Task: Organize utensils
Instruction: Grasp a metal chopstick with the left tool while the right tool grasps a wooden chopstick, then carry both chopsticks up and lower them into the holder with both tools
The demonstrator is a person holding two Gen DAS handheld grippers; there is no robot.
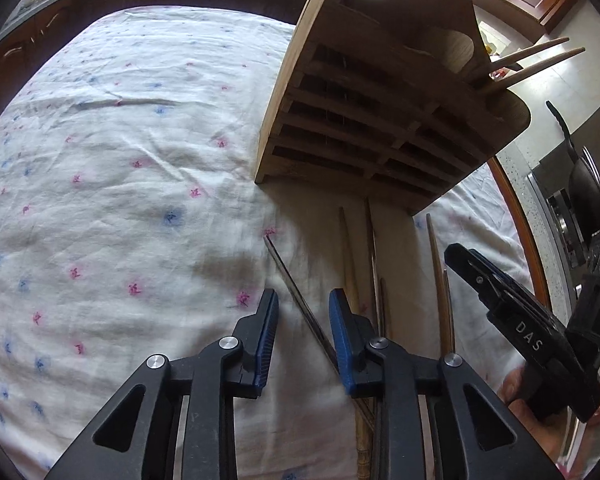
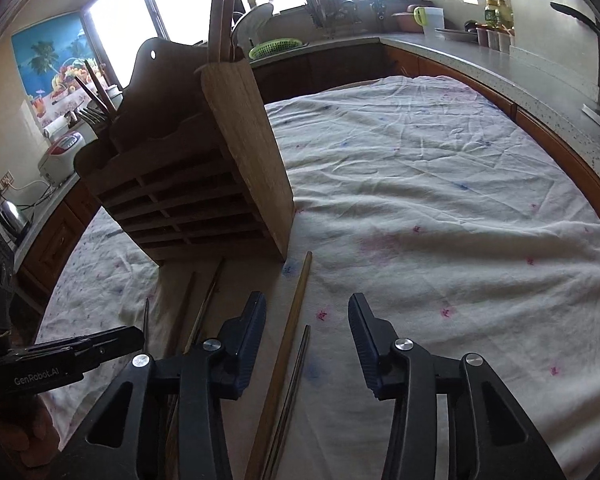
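Observation:
A wooden utensil holder (image 1: 380,120) (image 2: 204,184) stands on the cloth-covered table (image 1: 120,160) with chopsticks (image 1: 540,56) poking out of its top. Several loose chopsticks lie on the cloth in front of it. My left gripper (image 1: 303,298) is open, low over the cloth, and a thin dark chopstick (image 1: 284,268) runs slantwise between its blue pads with gaps on both sides. My right gripper (image 2: 307,300) is open wider. A light wooden chopstick (image 2: 296,308) and a dark one (image 2: 294,380) lie between its fingers, untouched. Each gripper also shows at the edge of the other's view.
More wooden chopsticks (image 1: 348,248) lie between the two grippers. A kitchen counter (image 2: 480,56) wraps round the table, with a green basket (image 2: 274,46), jars and a dish rack. A dark pan (image 1: 588,184) sits on a stove to the right; a kettle (image 2: 12,216) stands left.

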